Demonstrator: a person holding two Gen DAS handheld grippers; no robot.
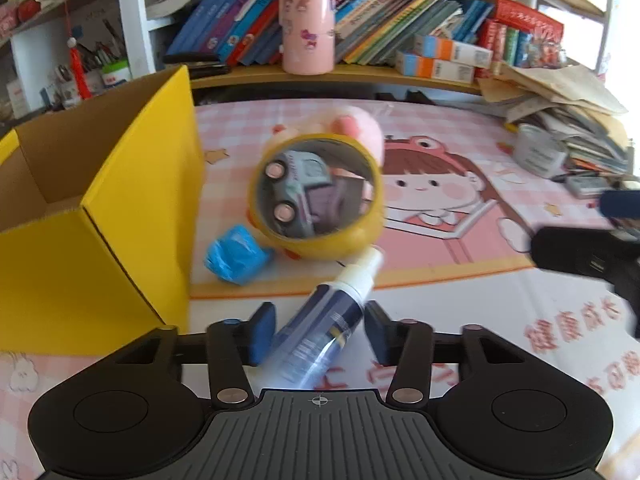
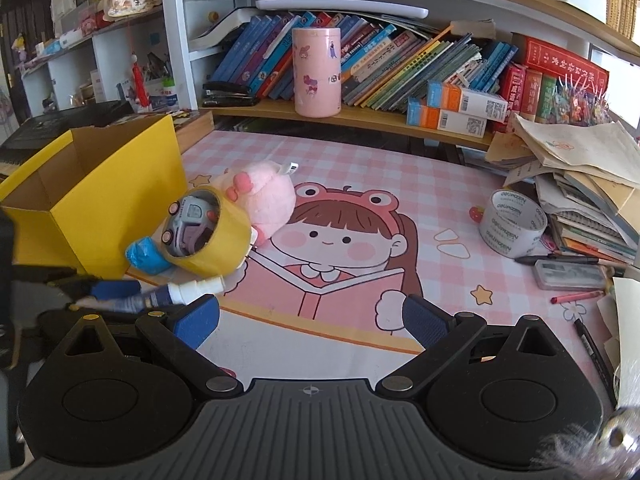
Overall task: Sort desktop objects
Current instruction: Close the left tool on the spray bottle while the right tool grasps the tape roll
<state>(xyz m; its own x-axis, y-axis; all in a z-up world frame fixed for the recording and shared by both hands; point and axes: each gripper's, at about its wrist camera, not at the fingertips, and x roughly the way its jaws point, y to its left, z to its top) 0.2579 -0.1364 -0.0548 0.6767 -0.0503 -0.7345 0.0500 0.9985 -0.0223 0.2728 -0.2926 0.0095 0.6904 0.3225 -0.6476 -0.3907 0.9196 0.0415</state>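
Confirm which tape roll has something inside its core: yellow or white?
The yellow tape roll, tipped against the pink plush beside the yellow box, holds a toy car. The white tape roll near the paper stack shows nothing inside.

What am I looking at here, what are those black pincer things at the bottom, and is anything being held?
There is no robot here. A person holds a black two-finger gripper in each hand, and each gripper carries a wide-angle camera looking forward along its blue-padded fingers. One picture is from the left gripper, the other from the right gripper.

Both look across a desk covered by a pink checked cartoon mat. On it sit an open yellow cardboard box, a yellow tape roll with a small toy car inside, a pink plush toy, a crumpled blue bundle and a white tape roll.

The left gripper's fingers sit on either side of a dark blue spray bottle with a white nozzle; whether they already grip it is unclear. The right gripper is open and empty.
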